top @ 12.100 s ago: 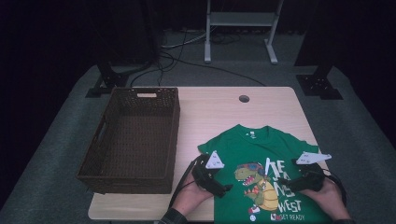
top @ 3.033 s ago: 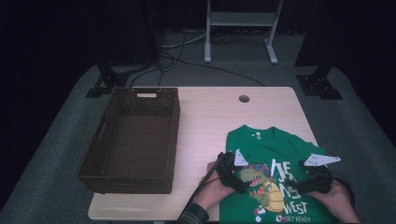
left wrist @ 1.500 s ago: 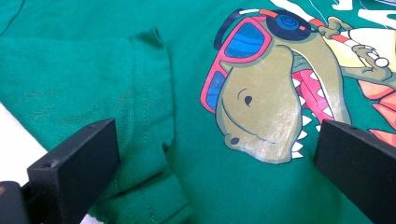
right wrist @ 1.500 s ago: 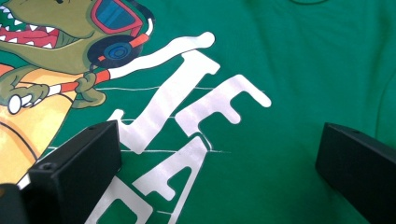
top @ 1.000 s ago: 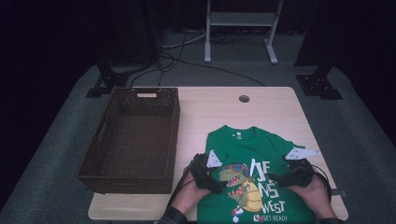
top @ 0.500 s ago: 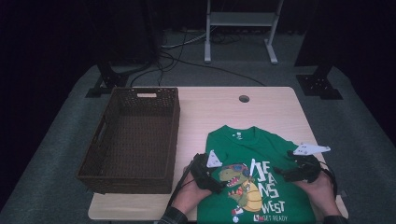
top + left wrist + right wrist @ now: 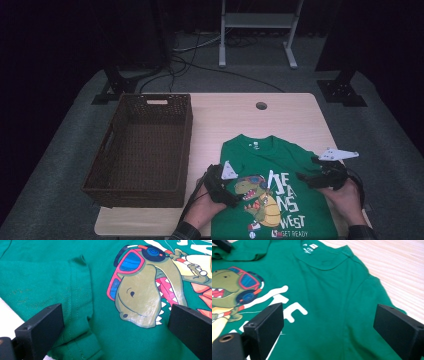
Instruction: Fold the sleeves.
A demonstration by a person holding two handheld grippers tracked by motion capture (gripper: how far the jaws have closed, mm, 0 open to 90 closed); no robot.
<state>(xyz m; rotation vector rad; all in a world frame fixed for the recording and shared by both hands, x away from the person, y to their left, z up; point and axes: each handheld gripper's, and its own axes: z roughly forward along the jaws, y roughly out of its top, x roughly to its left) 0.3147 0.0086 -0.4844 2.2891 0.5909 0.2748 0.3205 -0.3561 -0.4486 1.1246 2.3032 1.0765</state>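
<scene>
Green T-shirt [image 7: 272,185] lies flat, print side up, on the near right part of the wooden table [image 7: 235,112], its hem at the near edge, collar pointing away from the person. The print shows a dinosaur with sunglasses [image 7: 135,290] plus white lettering.

Left gripper [image 7: 231,196] sits low at the shirt's left side, by the folded sleeve seam; in the left gripper view its jaws stand wide apart over the fabric, with nothing pinched between them (sleeve edge under one, dinosaur print near the other).

Right gripper [image 7: 306,179] hovers over the shirt's right sleeve area, held by the person's hand [image 7: 347,192]. Its jaws have just been closing a little but are spread wide, with only flat cloth below and no grip on it.

Dark wicker basket [image 7: 115,155] stands on the table's left side, just beside the shirt, not touching it as far as I can tell.
</scene>
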